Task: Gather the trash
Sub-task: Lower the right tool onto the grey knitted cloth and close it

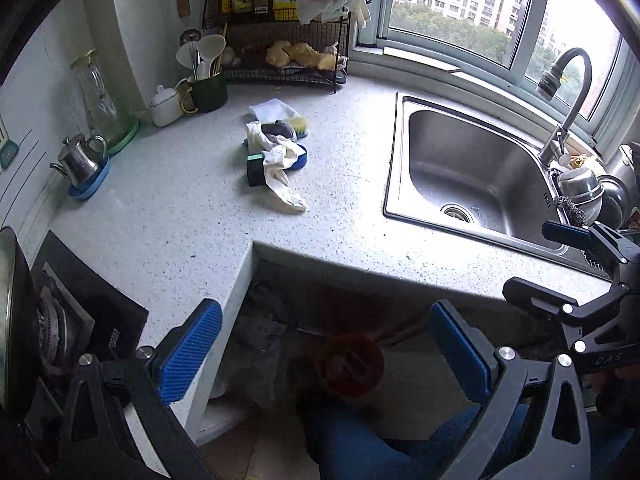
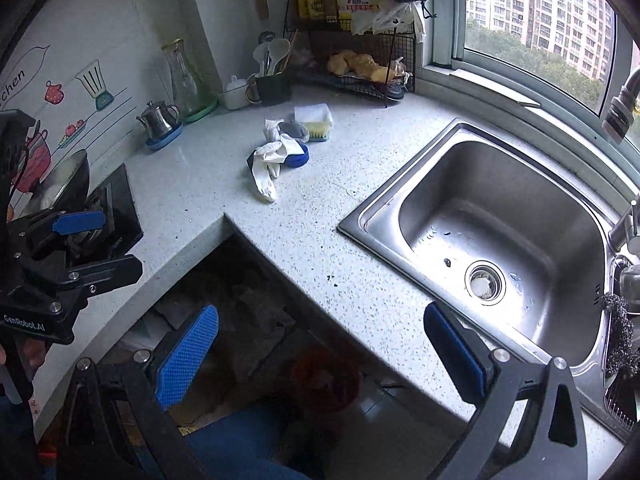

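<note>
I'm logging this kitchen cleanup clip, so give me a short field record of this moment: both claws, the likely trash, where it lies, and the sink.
left claw: open, holding nothing, held off the counter edge
right claw: open, holding nothing
likely trash: crumpled white glove draped over a blue round lid and a sponge
nearby: yellow scrub brush just behind the pile
location: speckled countertop, left of the sink
sink: no dishes; bits of debris around the drain
bin: red container on the floor under the counter
</note>
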